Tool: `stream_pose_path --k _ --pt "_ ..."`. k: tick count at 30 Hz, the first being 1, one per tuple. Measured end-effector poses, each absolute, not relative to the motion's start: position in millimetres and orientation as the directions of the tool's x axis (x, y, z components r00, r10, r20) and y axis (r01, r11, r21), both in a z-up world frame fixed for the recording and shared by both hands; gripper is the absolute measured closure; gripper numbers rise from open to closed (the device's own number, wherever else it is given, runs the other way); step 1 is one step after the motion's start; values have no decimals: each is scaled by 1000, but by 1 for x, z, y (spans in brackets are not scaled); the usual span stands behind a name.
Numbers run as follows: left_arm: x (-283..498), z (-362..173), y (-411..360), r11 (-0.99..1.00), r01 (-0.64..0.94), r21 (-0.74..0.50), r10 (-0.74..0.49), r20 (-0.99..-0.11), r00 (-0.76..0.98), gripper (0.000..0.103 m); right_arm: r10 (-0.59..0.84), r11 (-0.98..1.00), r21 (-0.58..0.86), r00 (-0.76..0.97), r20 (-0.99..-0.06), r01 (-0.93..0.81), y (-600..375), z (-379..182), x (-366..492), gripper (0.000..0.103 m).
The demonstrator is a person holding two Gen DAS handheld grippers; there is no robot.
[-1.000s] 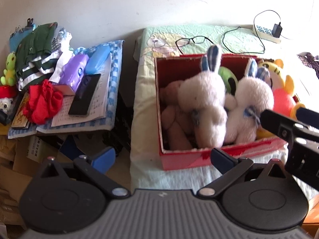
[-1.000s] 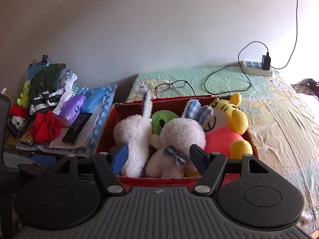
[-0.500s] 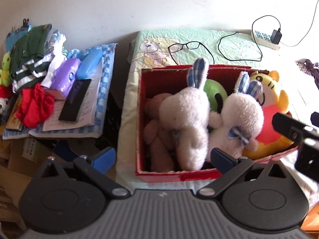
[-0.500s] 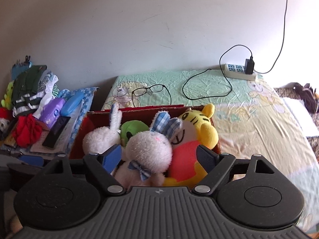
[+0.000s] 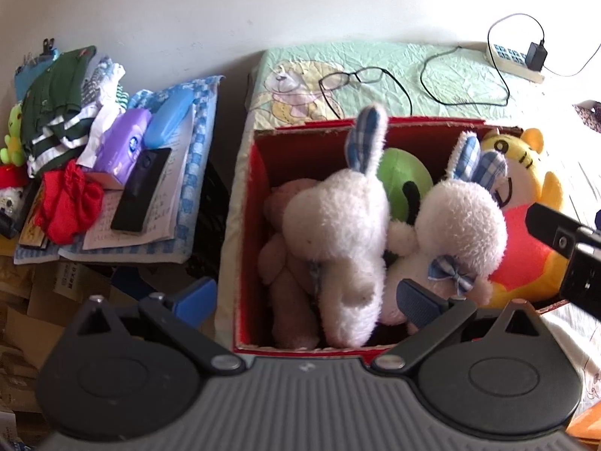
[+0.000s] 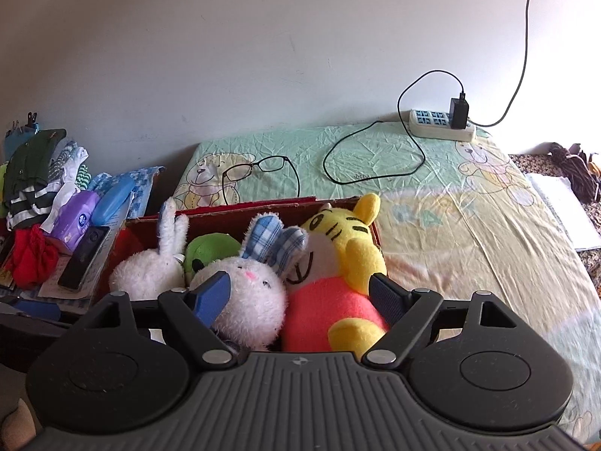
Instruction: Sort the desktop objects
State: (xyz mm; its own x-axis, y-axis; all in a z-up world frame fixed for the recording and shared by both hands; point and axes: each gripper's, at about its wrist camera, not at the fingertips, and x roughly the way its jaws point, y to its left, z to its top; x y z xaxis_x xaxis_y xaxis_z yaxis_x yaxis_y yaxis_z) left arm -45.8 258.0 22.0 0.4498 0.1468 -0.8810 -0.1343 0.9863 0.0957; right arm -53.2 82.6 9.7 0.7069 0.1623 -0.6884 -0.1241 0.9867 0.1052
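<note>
Beside the bed's green sheet (image 6: pixel 375 158), soft toys packed a red box (image 5: pixel 255 225). Both grippers, left (image 5: pixel 306 297) and right (image 6: pixel 300 293), hung spread and empty; the white rabbit (image 5: pixel 338 233) looked light and squashy, best pinched around its body.

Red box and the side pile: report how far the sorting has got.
Done: the red box holds plush toys, among them two white rabbits and a yellow tiger. In hand: nothing; left gripper and right gripper are open. Left: glasses on the bed, the cluttered side pile.

Brown plush (image 5: pixel 289 263) mostly hidden behind white rabbit (image 5: pixel 338 233); possibly bear.
</note>
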Motion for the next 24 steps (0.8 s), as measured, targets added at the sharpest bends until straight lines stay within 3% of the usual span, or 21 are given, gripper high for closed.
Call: stream_pose_path --k 11,24 --pt "-37 13 231 985 36 167 130 -870 476 1 93 995 51 715 -693 -81 70 11 -49 19" --pt "-41 9 230 985 130 117 43 -884 466 1 87 994 20 690 -719 -105 76 7 -55 19"
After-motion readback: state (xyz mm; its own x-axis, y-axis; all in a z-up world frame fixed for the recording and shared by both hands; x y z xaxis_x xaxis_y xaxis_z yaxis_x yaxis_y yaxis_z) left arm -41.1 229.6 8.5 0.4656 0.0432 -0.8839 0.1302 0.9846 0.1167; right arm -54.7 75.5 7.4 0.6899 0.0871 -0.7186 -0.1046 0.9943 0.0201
